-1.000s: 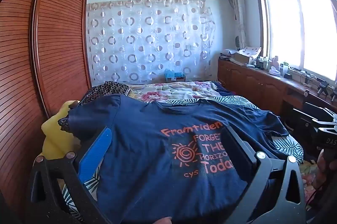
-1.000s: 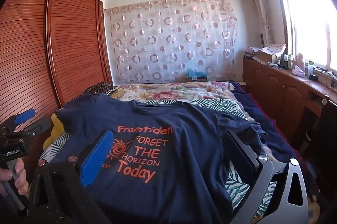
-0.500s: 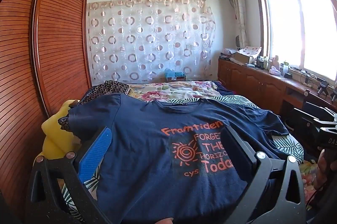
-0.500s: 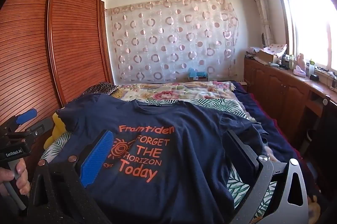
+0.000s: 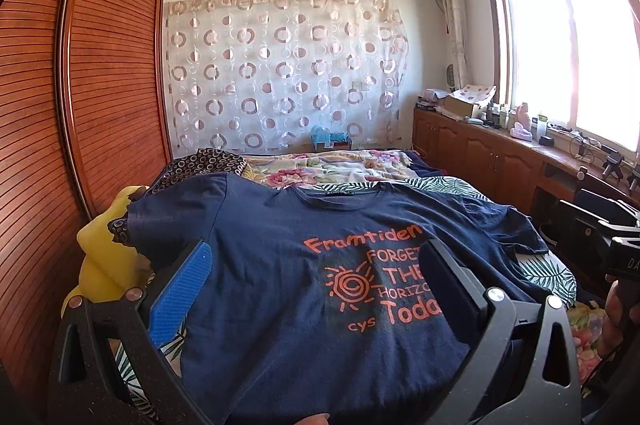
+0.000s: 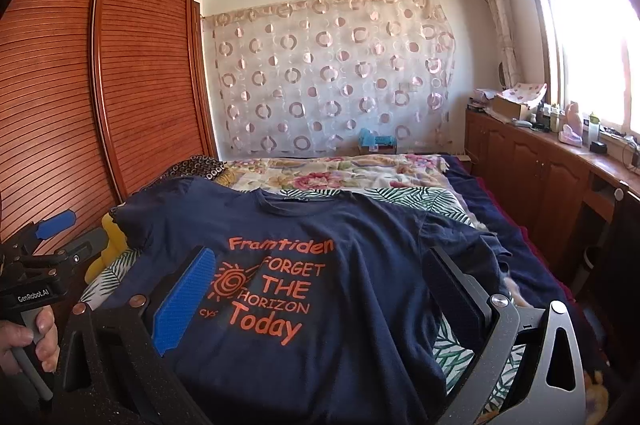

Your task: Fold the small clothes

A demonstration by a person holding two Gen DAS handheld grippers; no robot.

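A navy T-shirt (image 5: 280,265) with orange print lies spread face up on the bed, collar toward the far end; it also shows in the right wrist view (image 6: 360,265). My left gripper (image 5: 316,261) is open and empty, held above the shirt's lower left part. My right gripper (image 6: 320,269) is open and empty above the shirt's lower middle. The left gripper's body shows at the left edge of the right wrist view (image 6: 36,265), held in a hand. The shirt's right sleeve (image 5: 504,229) is rumpled.
The bed (image 6: 420,197) has a leaf-print sheet and a floral blanket (image 5: 340,169) behind the shirt. A yellow pillow (image 5: 104,257) lies at the left by the wooden wardrobe (image 5: 80,105). A wooden cabinet (image 6: 540,165) with clutter runs along the window side.
The right gripper has drifted slightly; the shirt sits a little further right in its view. The left gripper has hardly moved. Both stay open.
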